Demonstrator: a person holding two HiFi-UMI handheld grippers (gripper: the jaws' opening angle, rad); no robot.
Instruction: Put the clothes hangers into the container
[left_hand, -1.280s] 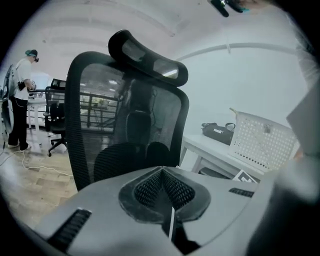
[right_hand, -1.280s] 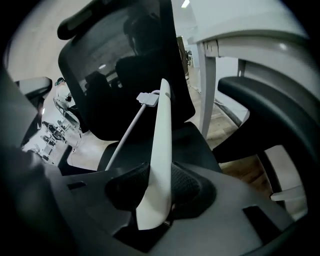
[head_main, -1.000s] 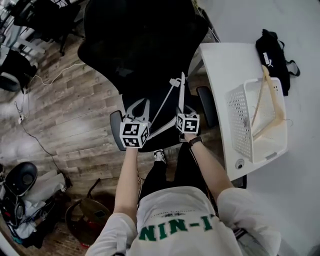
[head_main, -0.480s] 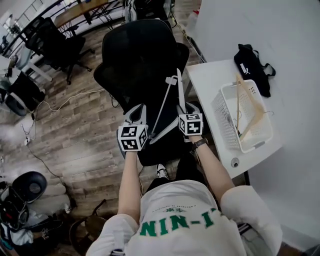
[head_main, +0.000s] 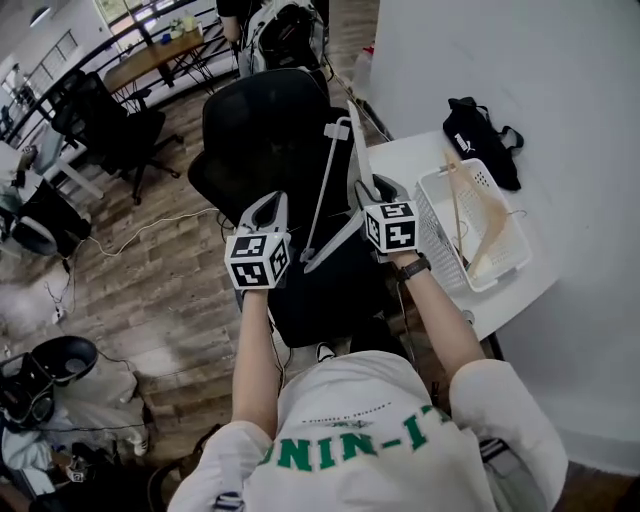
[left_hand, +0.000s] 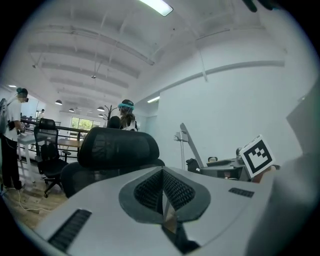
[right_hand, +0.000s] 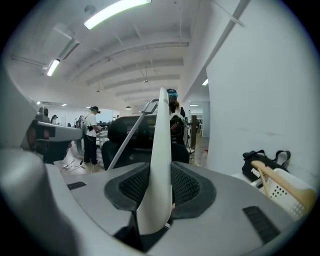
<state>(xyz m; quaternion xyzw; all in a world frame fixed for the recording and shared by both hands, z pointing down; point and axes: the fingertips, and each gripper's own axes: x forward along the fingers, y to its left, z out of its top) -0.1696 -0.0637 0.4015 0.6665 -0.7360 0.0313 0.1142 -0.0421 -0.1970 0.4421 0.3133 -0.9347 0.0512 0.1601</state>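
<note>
Now, right gripper (right_hand: 160, 187): clamped on hanger (right_hand: 161, 130) arm
Left gripper (left_hand: 163, 192): pads together, empty
Hanger feel: probably light, stiff, slick (best held mid-arm)
Basket (head_main: 497, 270): rightward of right gripper

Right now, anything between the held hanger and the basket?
Nothing visible. The right gripper clamps the white hanger over the chair; the basket sits open on the table beside it, holding a wooden hanger.

Operator wears a white short-sleeved tee (head_main: 350, 420) with green block lettering across the chest. Dark band (head_main: 412, 267) on the right wrist, and I note a light shoe (head_main: 322, 352). Left gripper (head_main: 268, 205) and right gripper (head_main: 372, 185) have grey shells and black ribbed pads (left_hand: 149, 190). Each carries a black-and-white marker cube (head_main: 257, 260).
</note>
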